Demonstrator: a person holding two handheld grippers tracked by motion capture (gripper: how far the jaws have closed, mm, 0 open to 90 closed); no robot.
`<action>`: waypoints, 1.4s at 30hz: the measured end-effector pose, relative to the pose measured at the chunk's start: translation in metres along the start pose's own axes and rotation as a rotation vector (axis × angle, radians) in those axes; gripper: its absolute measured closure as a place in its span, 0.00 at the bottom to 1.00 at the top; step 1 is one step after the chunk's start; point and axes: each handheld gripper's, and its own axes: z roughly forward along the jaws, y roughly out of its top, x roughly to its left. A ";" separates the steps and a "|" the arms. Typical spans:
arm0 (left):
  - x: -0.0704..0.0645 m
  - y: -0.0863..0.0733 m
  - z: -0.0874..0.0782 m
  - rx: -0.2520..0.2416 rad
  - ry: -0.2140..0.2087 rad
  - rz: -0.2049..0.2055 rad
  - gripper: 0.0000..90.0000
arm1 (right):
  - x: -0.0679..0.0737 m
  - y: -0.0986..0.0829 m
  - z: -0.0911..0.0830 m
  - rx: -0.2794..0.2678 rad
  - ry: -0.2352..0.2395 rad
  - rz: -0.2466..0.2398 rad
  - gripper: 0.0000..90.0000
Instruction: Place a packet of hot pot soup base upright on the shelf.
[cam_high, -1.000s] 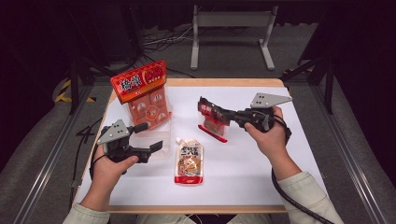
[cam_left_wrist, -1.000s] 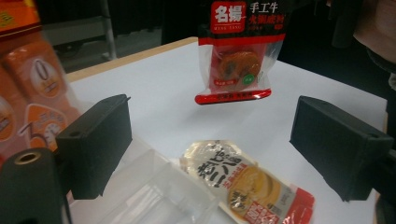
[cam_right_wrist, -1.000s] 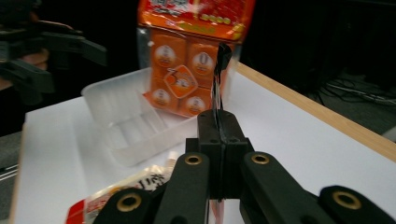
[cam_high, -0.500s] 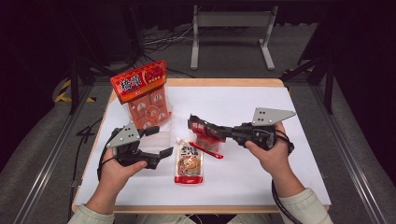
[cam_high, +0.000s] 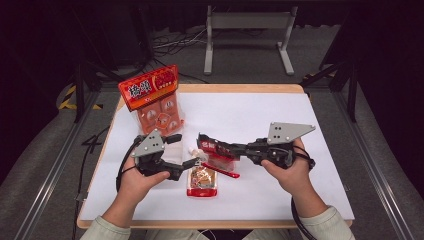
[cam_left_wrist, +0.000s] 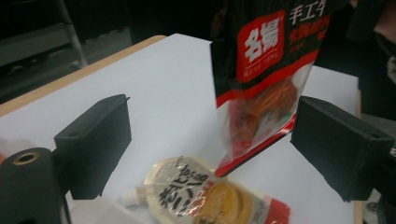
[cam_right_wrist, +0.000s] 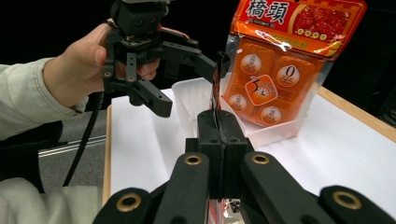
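The black-and-red snack packet (cam_high: 220, 155) is being carried across from 3 o'clock, pinched in the right gripper (cam_high: 204, 142), now reaching the left gripper (cam_high: 192, 162), whose jaws are spread wide for what looks like a handover. Below, the spouted pouch (cam_high: 202, 181) is lying on the white table (cam_high: 320, 130); at 11 o'clock the orange pack (cam_high: 155, 102) is standing in its tray, with a metal stand (cam_high: 248, 35) beyond.

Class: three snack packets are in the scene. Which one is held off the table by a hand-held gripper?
The black-and-red packet, clamped in the right hand-held gripper. The spouted pouch lies flat; the orange pack stands in its tray.
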 end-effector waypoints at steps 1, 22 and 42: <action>-0.001 0.001 0.002 -0.004 -0.012 0.005 0.15 | 0.001 0.000 0.000 -0.002 0.005 0.000 1.00; -0.009 0.000 0.028 -0.037 -0.157 -0.026 0.29 | 0.008 -0.005 0.015 -0.007 0.071 -0.030 1.00; -0.014 0.003 0.027 -0.012 -0.201 0.041 0.93 | 0.004 -0.012 0.017 -0.042 0.037 -0.003 1.00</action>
